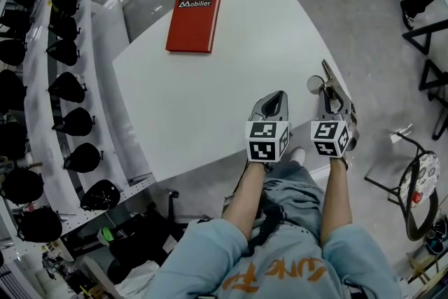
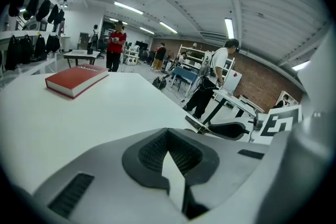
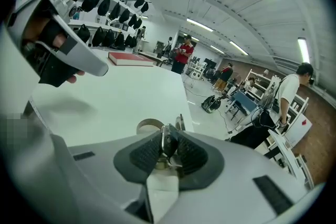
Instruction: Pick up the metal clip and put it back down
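The metal clip (image 1: 316, 83) lies near the right edge of the white table (image 1: 210, 94), its round loop on the tabletop and its handle raised. My right gripper (image 1: 327, 84) is over it. In the right gripper view both pads (image 3: 144, 152) press the clip's dark upright handle (image 3: 168, 139), and the loop (image 3: 149, 125) shows just beyond the jaws. My left gripper (image 1: 278, 96) rests on the table just left of the right one, its tips together with nothing between them (image 2: 168, 134).
A red book (image 1: 194, 19) lies at the table's far side. Shelves of black caps (image 1: 66, 87) run along the left. The table's right edge falls off just beyond the clip, and a chair (image 1: 420, 185) stands at the right. Several people (image 2: 115, 50) stand in the room beyond.
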Available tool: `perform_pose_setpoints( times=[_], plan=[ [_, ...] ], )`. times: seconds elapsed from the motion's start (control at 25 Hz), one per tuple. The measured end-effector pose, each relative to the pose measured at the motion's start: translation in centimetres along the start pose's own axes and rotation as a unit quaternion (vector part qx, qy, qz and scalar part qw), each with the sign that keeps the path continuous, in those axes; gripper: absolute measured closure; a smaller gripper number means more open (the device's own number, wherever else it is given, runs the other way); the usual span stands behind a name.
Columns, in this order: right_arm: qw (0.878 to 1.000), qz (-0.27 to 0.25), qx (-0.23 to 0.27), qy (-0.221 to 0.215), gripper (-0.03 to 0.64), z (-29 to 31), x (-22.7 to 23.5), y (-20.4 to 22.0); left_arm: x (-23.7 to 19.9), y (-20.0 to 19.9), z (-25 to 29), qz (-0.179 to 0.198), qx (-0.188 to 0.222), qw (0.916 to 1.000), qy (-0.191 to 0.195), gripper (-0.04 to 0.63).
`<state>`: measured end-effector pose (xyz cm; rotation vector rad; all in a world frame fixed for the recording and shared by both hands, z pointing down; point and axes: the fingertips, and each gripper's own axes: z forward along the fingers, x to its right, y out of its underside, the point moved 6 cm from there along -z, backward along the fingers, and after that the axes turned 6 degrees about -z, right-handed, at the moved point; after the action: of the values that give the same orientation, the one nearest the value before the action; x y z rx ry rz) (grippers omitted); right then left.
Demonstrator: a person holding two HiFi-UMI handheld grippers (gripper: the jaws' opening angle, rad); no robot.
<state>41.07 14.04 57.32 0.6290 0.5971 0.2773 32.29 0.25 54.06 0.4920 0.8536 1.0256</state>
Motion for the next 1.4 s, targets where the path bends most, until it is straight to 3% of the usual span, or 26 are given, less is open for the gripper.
perform_pose_setpoints(
  times=[0.36, 0.64, 0.8, 1.0, 1.16, 1.4],
  plan=[
    [1.000, 0.003, 0.012, 0.028, 0.585, -1.7, 1.3, -0.5, 0.0, 0.1, -2.0, -0.010, 0.025, 0.9996, -0.011, 0.587],
    [0.996, 0.072, 0.054, 0.009, 0.586, -4.1, 2.3, -0.5, 1.0, -0.3, -4.0, -0.012, 0.054, 0.9983, -0.018, 0.588],
    [0.988, 0.129, 0.084, -0.010, 0.586, -5.9, 3.5, -0.9, 1.9, -0.6, -5.1, -0.017, 0.076, 0.9967, -0.023, 0.587],
    [0.977, 0.165, 0.133, -0.036, 0.586, -8.2, 4.5, -1.5, 2.6, 0.0, -6.8, -0.030, 0.106, 0.9931, -0.040, 0.586],
    [0.970, 0.174, 0.160, -0.059, 0.586, -9.4, 4.5, -2.6, 1.7, 0.2, -9.1, -0.047, 0.130, 0.9880, -0.069, 0.587],
    [0.961, 0.159, 0.194, -0.112, 0.586, -9.0, 2.4, -5.9, -2.2, 0.0, -13.8, -0.080, 0.176, 0.9713, -0.139, 0.586]
  ],
)
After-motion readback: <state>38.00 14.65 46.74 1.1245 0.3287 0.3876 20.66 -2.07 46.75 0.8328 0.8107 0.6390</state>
